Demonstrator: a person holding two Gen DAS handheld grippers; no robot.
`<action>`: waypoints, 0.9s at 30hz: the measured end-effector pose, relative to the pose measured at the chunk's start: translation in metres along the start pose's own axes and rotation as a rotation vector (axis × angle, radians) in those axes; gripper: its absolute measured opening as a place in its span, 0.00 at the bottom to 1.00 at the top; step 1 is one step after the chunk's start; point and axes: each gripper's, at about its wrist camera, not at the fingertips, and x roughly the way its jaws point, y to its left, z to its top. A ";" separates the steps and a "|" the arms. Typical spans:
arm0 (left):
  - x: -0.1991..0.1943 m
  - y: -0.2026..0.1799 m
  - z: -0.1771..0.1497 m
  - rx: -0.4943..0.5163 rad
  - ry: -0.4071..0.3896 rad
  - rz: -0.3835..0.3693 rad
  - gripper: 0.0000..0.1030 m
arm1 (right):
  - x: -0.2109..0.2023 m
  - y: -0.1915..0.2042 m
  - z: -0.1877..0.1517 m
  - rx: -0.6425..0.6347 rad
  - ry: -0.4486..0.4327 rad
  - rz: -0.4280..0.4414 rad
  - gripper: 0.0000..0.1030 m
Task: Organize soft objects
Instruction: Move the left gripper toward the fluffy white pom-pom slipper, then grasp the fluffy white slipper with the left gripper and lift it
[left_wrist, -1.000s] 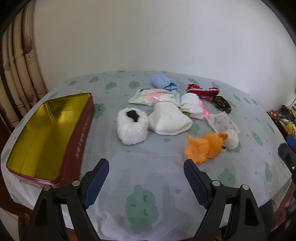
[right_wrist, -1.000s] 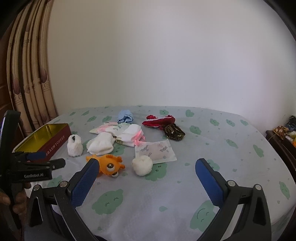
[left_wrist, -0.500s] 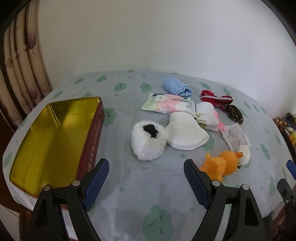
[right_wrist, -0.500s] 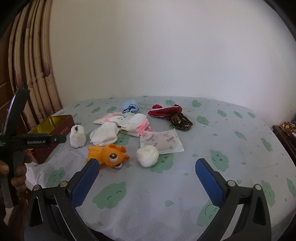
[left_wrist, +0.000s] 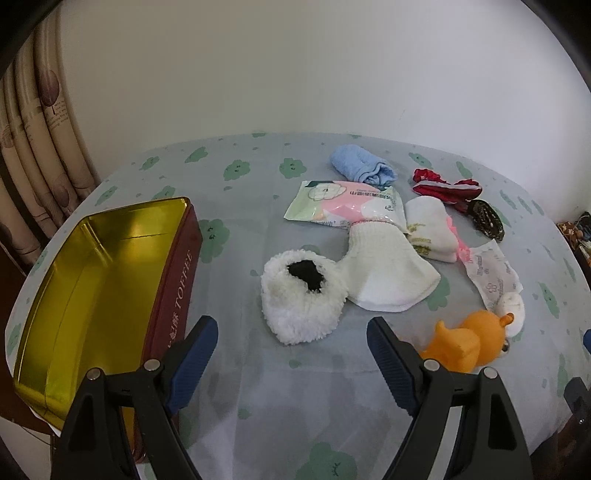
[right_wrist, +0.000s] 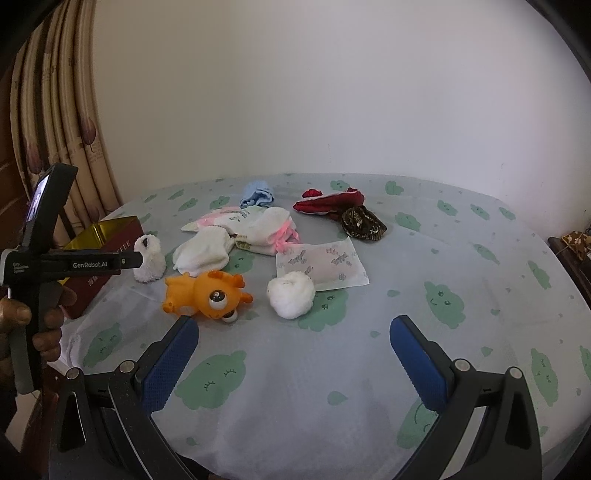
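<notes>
Left gripper (left_wrist: 291, 339) spread wide, empty. Right gripper (right_wrist: 293, 341) likewise. Fluffy white bootie (left_wrist: 301, 295) at 12 o'clock off left gripper, tin (left_wrist: 162, 295) at 9. Light, squashy; pinch across cuff, won't slip.

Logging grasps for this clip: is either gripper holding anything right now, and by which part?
Nothing is held. The left gripper and right gripper are both open and empty; the fluffy white bootie lies untouched on the table.
</notes>
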 end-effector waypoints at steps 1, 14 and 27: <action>0.002 0.000 0.000 0.002 0.004 0.001 0.83 | 0.001 0.000 0.000 0.000 0.003 0.001 1.00; 0.028 0.005 0.008 0.025 0.036 0.010 0.83 | 0.015 0.001 -0.003 -0.010 0.045 0.003 1.00; 0.047 0.004 0.012 0.047 0.057 0.027 0.83 | 0.026 0.001 -0.005 -0.010 0.082 0.015 1.00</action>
